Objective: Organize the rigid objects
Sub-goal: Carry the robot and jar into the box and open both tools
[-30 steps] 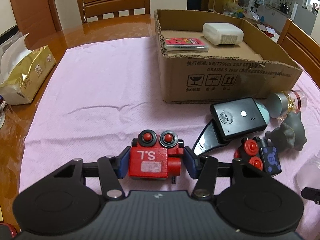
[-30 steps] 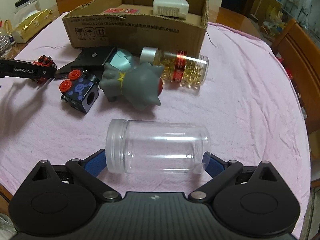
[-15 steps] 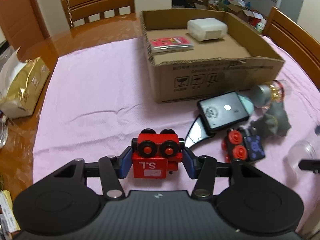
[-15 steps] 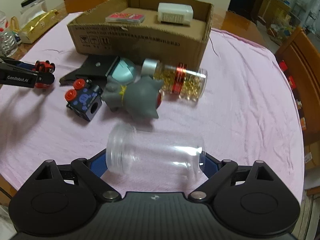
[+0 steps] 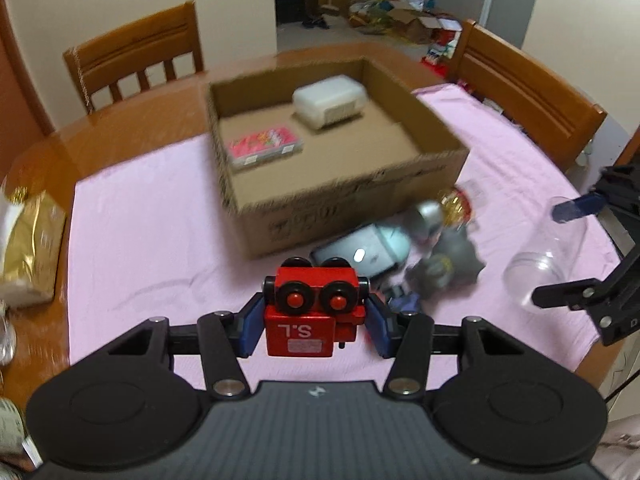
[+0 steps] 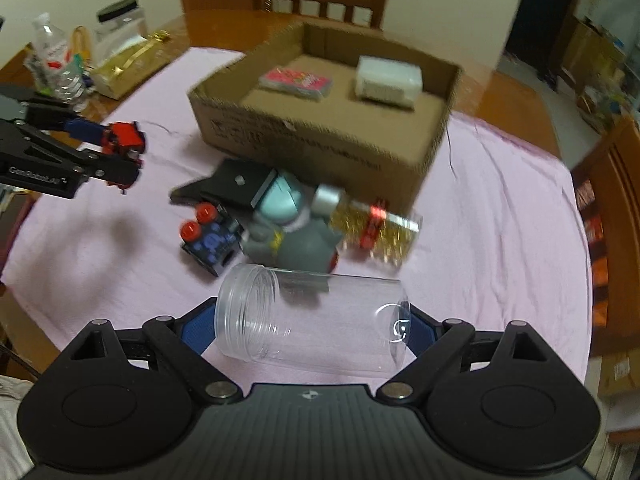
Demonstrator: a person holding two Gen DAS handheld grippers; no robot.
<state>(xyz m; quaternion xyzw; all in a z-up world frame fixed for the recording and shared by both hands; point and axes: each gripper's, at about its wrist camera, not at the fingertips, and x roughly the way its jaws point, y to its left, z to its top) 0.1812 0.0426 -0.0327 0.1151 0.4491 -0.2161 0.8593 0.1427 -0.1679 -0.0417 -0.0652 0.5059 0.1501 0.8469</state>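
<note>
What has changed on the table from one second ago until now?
Both held things were lifted off the pink cloth. The left gripper raised the red toy block; the right gripper raised the clear jar. Both grips stayed closed. The cardboard box, its two items and the pile in front of it stayed in place.

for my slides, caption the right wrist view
Right gripper holds a clear jar above the pink cloth, cardboard box ahead.

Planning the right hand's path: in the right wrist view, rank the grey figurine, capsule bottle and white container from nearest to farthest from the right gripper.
1. Grey figurine, just beyond the right gripper.
2. Capsule bottle, behind it, rightward.
3. White container, farthest, inside the cardboard box.
</note>
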